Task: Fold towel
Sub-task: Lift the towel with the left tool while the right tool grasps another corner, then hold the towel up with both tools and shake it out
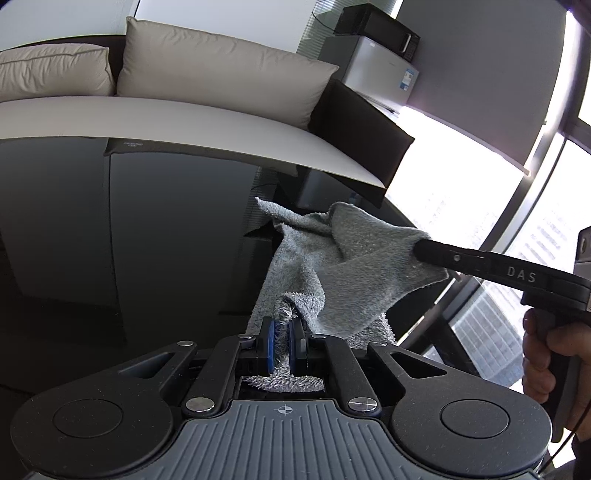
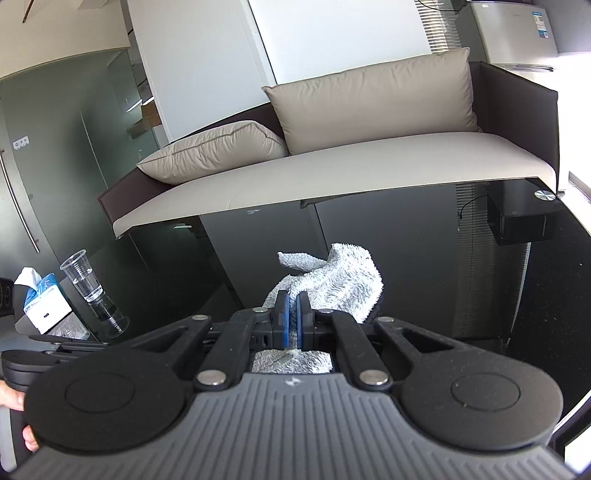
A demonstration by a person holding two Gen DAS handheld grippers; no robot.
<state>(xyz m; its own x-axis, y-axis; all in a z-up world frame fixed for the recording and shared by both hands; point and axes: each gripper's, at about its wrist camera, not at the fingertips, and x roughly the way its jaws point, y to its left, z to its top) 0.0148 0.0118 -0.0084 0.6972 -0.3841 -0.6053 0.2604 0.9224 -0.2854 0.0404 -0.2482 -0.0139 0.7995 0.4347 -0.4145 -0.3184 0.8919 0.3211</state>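
Observation:
A grey terry towel (image 1: 343,258) hangs bunched between both grippers above a glossy black table (image 1: 110,240). My left gripper (image 1: 282,332) is shut on one edge of the towel, its blue pads pinching the cloth. My right gripper (image 1: 424,253) comes in from the right in the left wrist view and is shut on another corner, holding it up. In the right wrist view the right gripper (image 2: 293,314) is shut on the towel (image 2: 340,280), which drapes ahead of the pads. The towel's lower part is hidden behind the gripper bodies.
A beige sofa (image 1: 184,114) with cushions stands behind the table. A clear plastic cup (image 2: 83,275) and a tissue box (image 2: 42,304) stand at the table's left in the right wrist view. A microwave (image 1: 376,31) sits on a small fridge; bright windows lie right.

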